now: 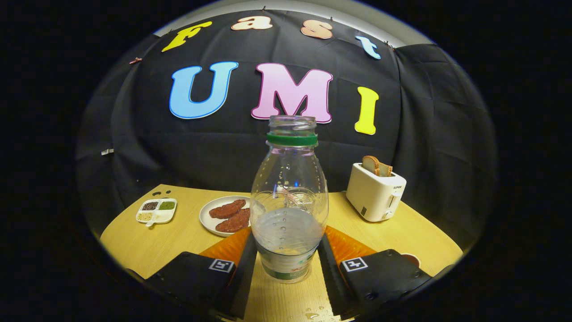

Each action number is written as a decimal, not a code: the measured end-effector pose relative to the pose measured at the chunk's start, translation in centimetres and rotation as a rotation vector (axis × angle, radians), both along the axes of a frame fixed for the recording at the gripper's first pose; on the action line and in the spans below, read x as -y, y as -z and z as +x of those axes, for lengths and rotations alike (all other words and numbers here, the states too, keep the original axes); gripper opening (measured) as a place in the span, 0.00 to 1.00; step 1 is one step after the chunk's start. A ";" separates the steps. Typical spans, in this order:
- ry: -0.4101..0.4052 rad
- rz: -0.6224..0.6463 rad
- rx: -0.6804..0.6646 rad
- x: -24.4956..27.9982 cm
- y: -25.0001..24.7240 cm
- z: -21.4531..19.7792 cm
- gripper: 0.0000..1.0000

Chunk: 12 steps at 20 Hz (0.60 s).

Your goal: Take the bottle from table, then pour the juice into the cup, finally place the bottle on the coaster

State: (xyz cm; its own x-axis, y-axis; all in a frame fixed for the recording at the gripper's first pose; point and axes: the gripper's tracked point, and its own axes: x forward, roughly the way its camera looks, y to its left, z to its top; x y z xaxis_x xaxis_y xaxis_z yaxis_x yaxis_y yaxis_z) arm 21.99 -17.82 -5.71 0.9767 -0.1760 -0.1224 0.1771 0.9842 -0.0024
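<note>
Gripper view, clear ribbed plastic bottle (289, 201) with green neck ring, uncapped, upright, long axis vertical, mouth up, part-filled, standing on pale wooden counter (170, 243), tool (288, 261) fingers pressing both its sides, white toaster (375, 192) beyond

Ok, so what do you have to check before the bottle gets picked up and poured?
1. Bottle stands upright between the fingers: ok.
2. Gripper has both fingers pressing the bottle's lower sides: looks so, ok.
3. Cap is off, so it can pour: ok, the mouth is open above the green ring.
4. Liquid left inside: ok, the lower part holds some.
5. Cup ready to pour into: cannot tell; only a small round rim peeks past the right finger.
6. Table dry: not ok, droplets lie near the fingers.
</note>
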 end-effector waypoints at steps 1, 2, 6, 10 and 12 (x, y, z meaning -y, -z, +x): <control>0.012 0.000 0.003 0.3 0.2 0.6 0.72; 0.026 -0.001 -0.002 0.7 0.7 1.4 0.72; 0.062 -0.007 -0.034 1.8 2.8 3.4 0.73; 0.070 -0.005 -0.062 1.8 4.8 4.9 0.73; 0.072 0.025 -0.078 1.6 5.8 5.1 0.73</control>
